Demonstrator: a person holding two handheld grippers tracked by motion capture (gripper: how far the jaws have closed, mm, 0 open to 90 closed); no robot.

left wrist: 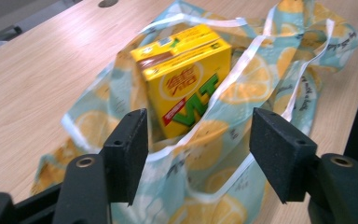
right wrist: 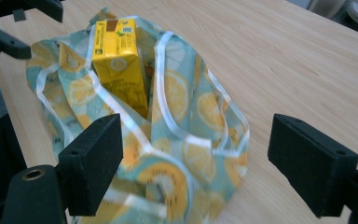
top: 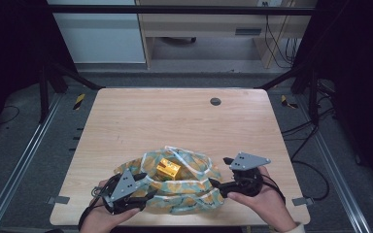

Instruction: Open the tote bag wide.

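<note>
A cloth bag printed with lemons on pale blue lies slumped near the front edge of the wooden table. A yellow drink carton stands in its open mouth. My left gripper is at the bag's left end, held in a hand. Its jaws stand open over the fabric and press on nothing. In the left gripper view the carton and the bag lie beyond the open left gripper. My right gripper is at the bag's right end, also open. In its own view, the right gripper spans the bag without touching, with the carton behind.
A round cable hole sits at the table's far right. Bare wood stretches from the bag to the far edge. Metal rails run along both sides on the floor, and cables trail at the right.
</note>
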